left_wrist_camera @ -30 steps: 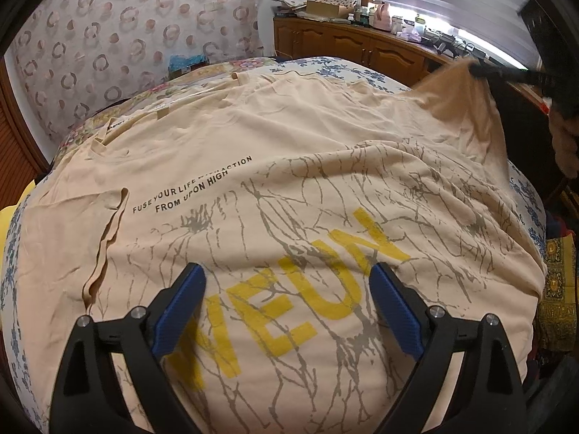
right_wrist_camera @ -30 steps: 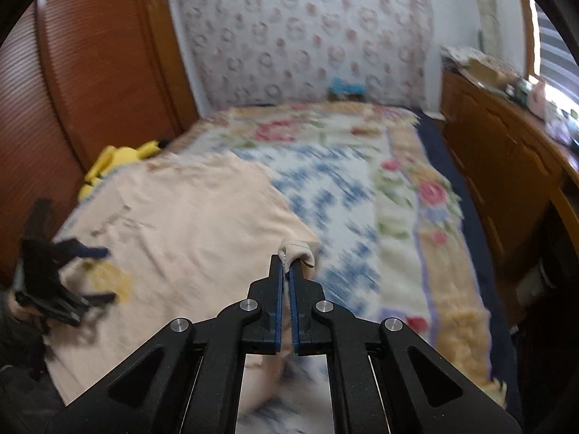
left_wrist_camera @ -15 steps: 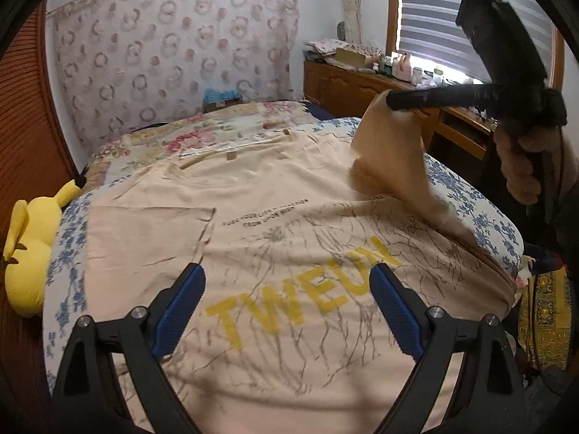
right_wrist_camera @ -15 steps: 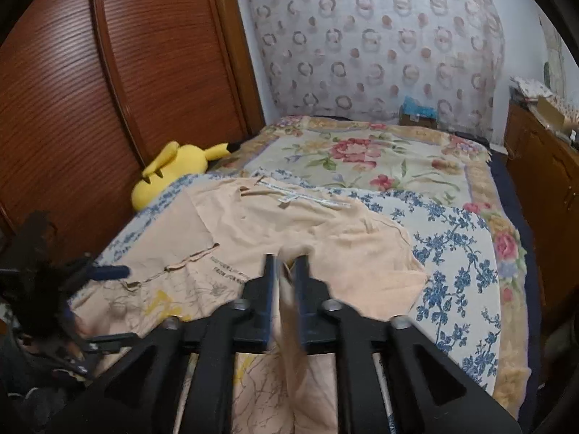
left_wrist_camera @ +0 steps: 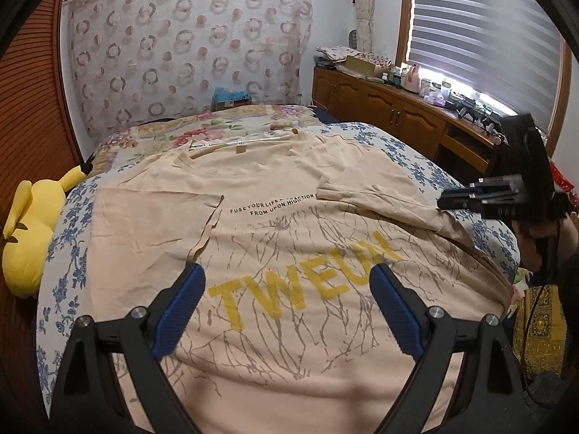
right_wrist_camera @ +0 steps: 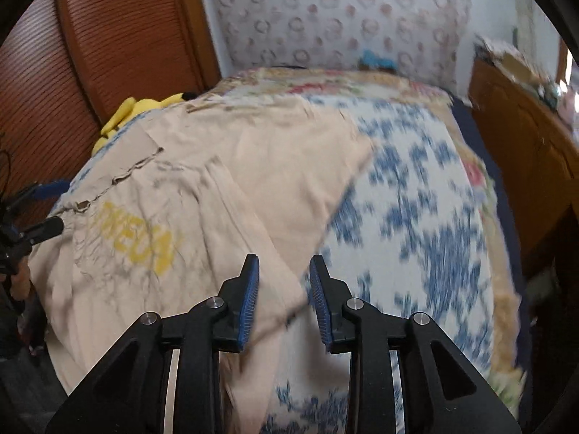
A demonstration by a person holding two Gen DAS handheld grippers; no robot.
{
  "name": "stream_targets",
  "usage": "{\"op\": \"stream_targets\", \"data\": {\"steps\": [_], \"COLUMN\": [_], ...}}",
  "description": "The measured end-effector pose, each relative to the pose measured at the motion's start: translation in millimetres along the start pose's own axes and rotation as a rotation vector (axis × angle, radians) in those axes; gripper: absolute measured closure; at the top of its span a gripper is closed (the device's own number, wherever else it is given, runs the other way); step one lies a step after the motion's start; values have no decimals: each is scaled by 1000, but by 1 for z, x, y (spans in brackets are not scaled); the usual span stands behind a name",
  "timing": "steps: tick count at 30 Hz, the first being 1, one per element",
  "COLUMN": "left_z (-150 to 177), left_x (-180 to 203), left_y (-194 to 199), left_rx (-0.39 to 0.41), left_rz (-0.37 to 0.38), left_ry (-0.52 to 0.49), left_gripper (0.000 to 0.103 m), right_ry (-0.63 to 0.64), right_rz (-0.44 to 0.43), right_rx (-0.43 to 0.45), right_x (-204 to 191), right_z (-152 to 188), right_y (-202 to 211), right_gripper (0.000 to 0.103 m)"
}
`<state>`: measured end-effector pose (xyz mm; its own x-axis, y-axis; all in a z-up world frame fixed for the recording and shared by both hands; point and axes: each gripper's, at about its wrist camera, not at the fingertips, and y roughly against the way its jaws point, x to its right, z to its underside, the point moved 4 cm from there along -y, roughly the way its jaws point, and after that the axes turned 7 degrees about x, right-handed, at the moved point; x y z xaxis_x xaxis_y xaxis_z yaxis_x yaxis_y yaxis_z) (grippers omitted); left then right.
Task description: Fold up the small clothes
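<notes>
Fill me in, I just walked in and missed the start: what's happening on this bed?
A person with tongs in each hand is folding a peach cotton T-shirt with yellow lettering spread on the blue-flowered bedspread. The left tongs hover open above the print. The right tongs are open at the shirt's side edge, gripping nothing; both sleeves lie folded inward.

We see the T-shirt (left_wrist_camera: 289,253) spread on the bed (left_wrist_camera: 416,155), filling the frame's centre. A plush toy (left_wrist_camera: 29,231) lies at the left edge beside it. A cabinet (left_wrist_camera: 380,112) stands upper right, behind the bed.
</notes>
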<state>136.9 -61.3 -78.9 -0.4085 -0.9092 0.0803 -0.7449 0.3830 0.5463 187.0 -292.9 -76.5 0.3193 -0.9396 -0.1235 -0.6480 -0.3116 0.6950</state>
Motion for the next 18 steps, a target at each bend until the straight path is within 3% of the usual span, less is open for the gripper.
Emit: {"op": "stream_targets", "data": {"steps": [7, 15, 18], "left_z": [4, 8, 9], "left_x": [4, 6, 5], "left_y": [-4, -7, -7], "left_rx": [-15, -27, -25], "left_rz": [9, 12, 11], "left_ry": [5, 7, 17], "left_gripper": [10, 10, 10], "right_ry": [-91, -114, -109], "right_rz": [-37, -62, -64], "right_rx": [-4, 0, 25], "right_x": [1, -7, -8], "right_z": [24, 21, 15], "right_y": [8, 0, 1], "right_gripper": [69, 70, 79]}}
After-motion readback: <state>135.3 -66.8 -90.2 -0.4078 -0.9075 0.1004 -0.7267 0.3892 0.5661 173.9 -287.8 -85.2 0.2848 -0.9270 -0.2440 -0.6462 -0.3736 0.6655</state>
